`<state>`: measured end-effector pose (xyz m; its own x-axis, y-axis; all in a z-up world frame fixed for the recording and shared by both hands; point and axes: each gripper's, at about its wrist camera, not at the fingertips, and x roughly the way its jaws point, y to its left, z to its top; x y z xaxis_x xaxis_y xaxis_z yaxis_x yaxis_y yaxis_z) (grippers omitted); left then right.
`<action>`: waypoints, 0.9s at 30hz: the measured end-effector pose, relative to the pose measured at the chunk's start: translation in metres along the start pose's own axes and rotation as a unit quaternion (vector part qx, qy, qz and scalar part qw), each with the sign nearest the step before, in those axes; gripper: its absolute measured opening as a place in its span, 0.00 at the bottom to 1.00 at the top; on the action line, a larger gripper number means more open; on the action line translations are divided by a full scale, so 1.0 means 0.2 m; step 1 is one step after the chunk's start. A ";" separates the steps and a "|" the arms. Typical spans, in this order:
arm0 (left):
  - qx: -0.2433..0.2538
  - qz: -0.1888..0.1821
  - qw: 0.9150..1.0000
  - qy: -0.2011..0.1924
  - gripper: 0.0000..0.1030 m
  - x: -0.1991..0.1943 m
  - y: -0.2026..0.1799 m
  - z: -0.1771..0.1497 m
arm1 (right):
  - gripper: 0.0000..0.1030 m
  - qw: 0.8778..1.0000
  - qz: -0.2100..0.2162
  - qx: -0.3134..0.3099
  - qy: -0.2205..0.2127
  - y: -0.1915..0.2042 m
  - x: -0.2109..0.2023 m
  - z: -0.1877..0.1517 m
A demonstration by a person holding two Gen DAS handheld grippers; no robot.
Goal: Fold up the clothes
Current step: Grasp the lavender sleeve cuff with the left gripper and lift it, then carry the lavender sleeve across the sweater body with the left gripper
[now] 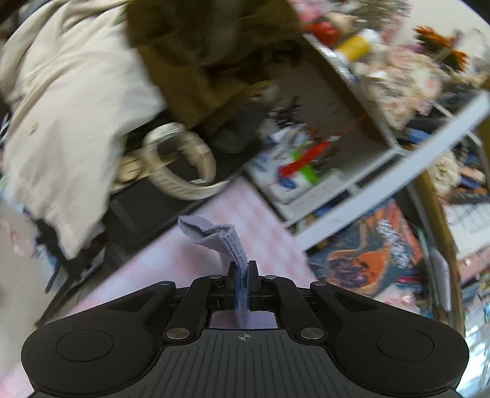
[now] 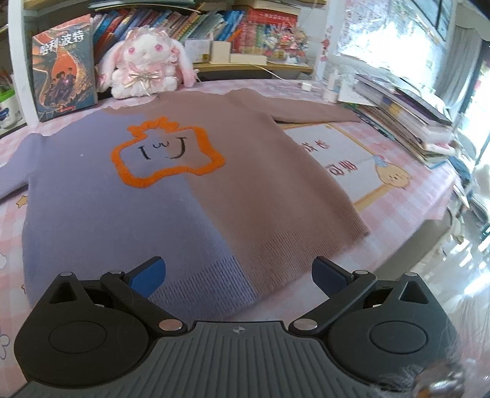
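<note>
- one sweater (image 2: 171,189) lies spread flat, front up, on a pink-and-white checked tablecloth (image 2: 407,211); its one half is lavender, the other dusty brown, with an orange fuzzy outline (image 2: 167,153) on the chest around a small stitched face.
- the right gripper (image 2: 239,272) hovers just above the ribbed hem, its two blue-padded fingers spread wide apart and holding nothing.
- the left gripper (image 1: 244,275) is closed tight on a lavender ribbed strip of knit (image 1: 226,242), which sticks up and curls over beyond the fingertips; this looks like the sweater's cuff, though the view does not show where it joins.
- one white-and-pink plush rabbit (image 2: 144,64) sits beyond the collar, beside one upright book (image 2: 64,73) whose cover reads "哈利·波特".
- a row of books (image 2: 196,21) fills the shelf behind; a stack of books (image 2: 401,107) rests on the table's right side.
- a printed mat (image 2: 349,162) with chinese characters, too warped to read, lies beside the brown half.
- the left wrist view is blurred: a cream coat (image 1: 61,122), a white headset (image 1: 180,162) and a cluttered white shelf (image 1: 337,171).
</note>
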<state>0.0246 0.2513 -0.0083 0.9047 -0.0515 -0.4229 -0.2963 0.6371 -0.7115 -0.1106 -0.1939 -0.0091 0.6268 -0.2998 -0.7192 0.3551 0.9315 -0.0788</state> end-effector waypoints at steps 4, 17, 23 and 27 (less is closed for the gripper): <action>0.023 -0.023 0.999 -0.015 0.02 0.00 -0.19 -0.06 | 1.00 0.999 0.030 -0.014 -0.013 -0.05 0.07 0.06; 0.153 -0.077 0.985 -0.014 0.02 0.14 -1.06 -0.52 | 1.00 0.990 0.123 -0.059 -0.034 -0.45 0.32 0.34; 0.203 -0.075 0.976 0.002 0.02 0.23 -1.37 -0.77 | 1.00 0.986 0.151 -0.070 -0.027 -0.64 0.43 0.40; 0.225 -0.072 0.972 0.015 0.02 0.29 -1.50 -0.93 | 1.00 0.984 0.162 -0.070 -0.019 -0.73 0.48 0.41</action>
<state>0.1097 -0.0859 0.0770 0.9155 -0.1831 -0.3582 0.0024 0.8929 -0.4502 -0.0455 -0.3755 -0.0111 0.7178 0.0130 -0.6961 0.0342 0.9980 0.0539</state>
